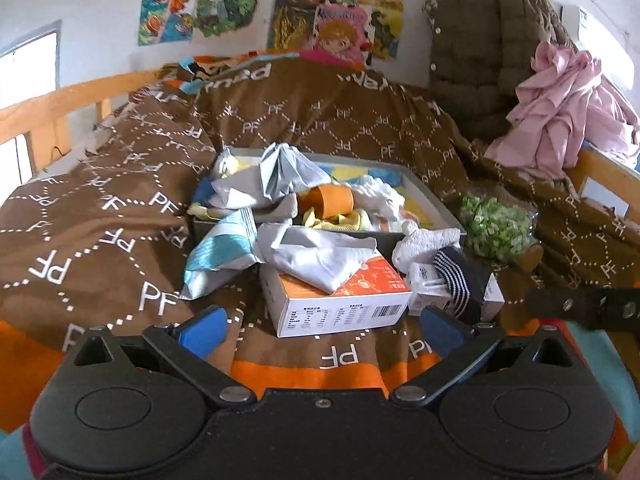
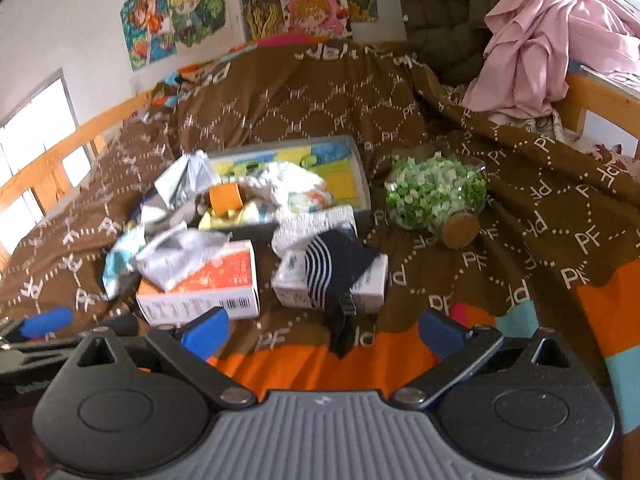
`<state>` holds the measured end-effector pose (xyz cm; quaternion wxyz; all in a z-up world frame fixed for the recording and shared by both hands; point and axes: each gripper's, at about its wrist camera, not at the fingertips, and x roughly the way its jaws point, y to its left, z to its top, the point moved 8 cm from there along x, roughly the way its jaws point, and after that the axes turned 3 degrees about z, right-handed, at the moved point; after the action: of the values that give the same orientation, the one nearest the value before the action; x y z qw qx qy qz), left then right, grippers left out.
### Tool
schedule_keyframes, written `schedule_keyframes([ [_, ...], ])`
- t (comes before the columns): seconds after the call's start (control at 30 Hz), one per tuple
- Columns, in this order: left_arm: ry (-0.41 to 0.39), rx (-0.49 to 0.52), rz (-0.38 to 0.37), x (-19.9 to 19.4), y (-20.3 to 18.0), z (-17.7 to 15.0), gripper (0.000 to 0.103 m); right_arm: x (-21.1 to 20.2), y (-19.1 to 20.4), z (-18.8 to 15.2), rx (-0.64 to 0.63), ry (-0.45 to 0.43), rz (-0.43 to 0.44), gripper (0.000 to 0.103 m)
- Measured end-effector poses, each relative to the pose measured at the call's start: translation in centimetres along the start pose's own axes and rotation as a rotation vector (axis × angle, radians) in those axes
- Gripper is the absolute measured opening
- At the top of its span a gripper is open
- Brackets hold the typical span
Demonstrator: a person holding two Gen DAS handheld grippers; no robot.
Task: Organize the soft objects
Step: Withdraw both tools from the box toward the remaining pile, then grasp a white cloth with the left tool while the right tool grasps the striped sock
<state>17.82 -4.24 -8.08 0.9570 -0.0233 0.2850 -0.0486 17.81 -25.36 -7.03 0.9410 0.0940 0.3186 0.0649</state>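
A grey tray (image 1: 434, 204) (image 2: 362, 172) on the brown bedspread holds crumpled grey cloth (image 1: 280, 176), an orange cup-shaped piece (image 1: 328, 200) (image 2: 226, 197), yellow cloth and white fluffy cloth (image 2: 288, 182). In front lie a white-and-orange box (image 1: 340, 304) (image 2: 208, 292) with grey cloth (image 1: 320, 252) on it, a teal striped cloth (image 1: 218, 252), a white sock (image 1: 428, 240) and a navy striped sock (image 1: 454, 280) (image 2: 324, 268) on a small white box (image 2: 372, 280). My left gripper (image 1: 326, 326) and right gripper (image 2: 322, 330) are both open and empty, just short of the boxes.
A glass jar of green pieces with a cork lid (image 1: 496, 228) (image 2: 436, 196) lies right of the tray. A pink garment (image 1: 560, 108) (image 2: 540, 32) and a brown padded coat (image 1: 488, 48) hang at the right over the wooden bed rail (image 1: 60, 100). The left gripper's fingers (image 2: 44, 322) show in the right wrist view.
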Motion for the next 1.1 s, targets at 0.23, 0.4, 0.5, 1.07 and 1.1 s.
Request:
schedule_keyframes([
  [0.23,0.081,0.022,-0.057,2.5,0.4,0.5,0.102,2.2,-0.1,0.5,-0.004,0.036,0.025,0.103],
  [0.4,0.056,0.117,-0.065,3.9,0.4,1.6,0.102,4.2,0.2,1.3,-0.08,0.037,0.022,0.103],
  [0.5,0.037,0.166,-0.105,4.9,0.1,2.6,0.102,5.9,-0.1,2.2,-0.11,0.037,0.005,0.103],
  [1.07,-0.025,0.236,-0.178,9.3,-0.9,2.1,0.102,12.4,-1.3,3.9,-0.1,0.057,-0.012,0.103],
  [1.1,-0.026,0.238,-0.179,9.5,-1.1,2.1,0.102,12.5,-1.3,3.9,-0.102,0.056,-0.013,0.103],
])
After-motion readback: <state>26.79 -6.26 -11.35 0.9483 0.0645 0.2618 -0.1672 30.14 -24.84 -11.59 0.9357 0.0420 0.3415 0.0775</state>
